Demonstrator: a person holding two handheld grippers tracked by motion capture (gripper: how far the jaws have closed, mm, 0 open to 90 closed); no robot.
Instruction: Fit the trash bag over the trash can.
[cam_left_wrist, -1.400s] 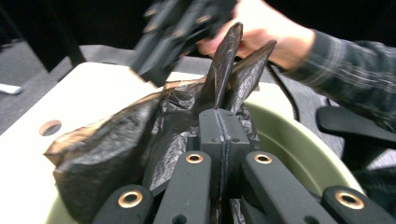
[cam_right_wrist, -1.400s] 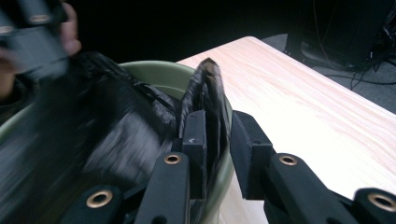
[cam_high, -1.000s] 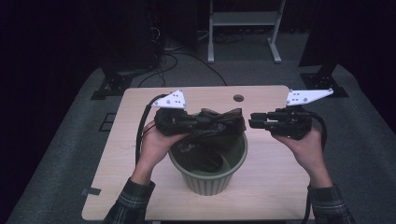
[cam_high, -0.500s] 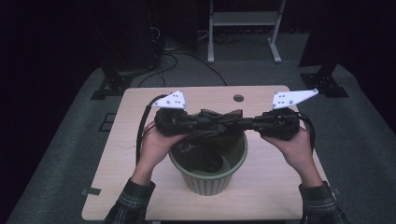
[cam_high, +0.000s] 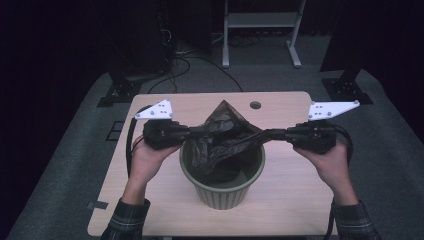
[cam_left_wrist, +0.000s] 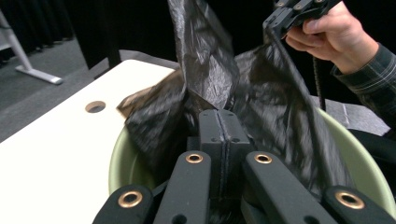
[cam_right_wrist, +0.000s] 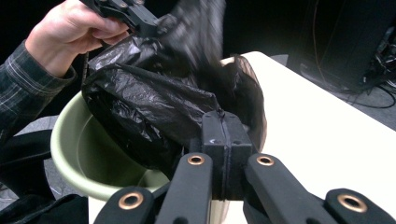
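Black plastic bag (cam_high: 222, 137) hangs stretched between the two sets of jaws, directly over the green bin (cam_high: 220, 192) that stands on the counter (cam_high: 285, 200). Its lower part sags down inside the bin, while a crumpled peak of film stands up beyond the jaws, toward the far edge of the counter.

The left gripper (cam_high: 192, 131) has its jaws pressed together on the bag's edge; in the left gripper view the pads meet with film bunched at their tips (cam_left_wrist: 219, 123). The right gripper (cam_high: 272, 134) does the same on the opposite edge, its jaws closed with film caught at the tip (cam_right_wrist: 224, 128). Each is held in a hand, the left hand (cam_high: 147, 160) and right hand (cam_high: 327, 160) set well apart, either side of the bin.

Judging by this, the job looks like lining the bin, and it is part done: the bag is gripped on both sides and partly spread, with its bottom in the bin. Left to do, I'd say, is opening the mouth fully and folding the edge over the bin's rim, which is bare all round.

No brand, label or readable writing appears on the bag, bin or grippers.
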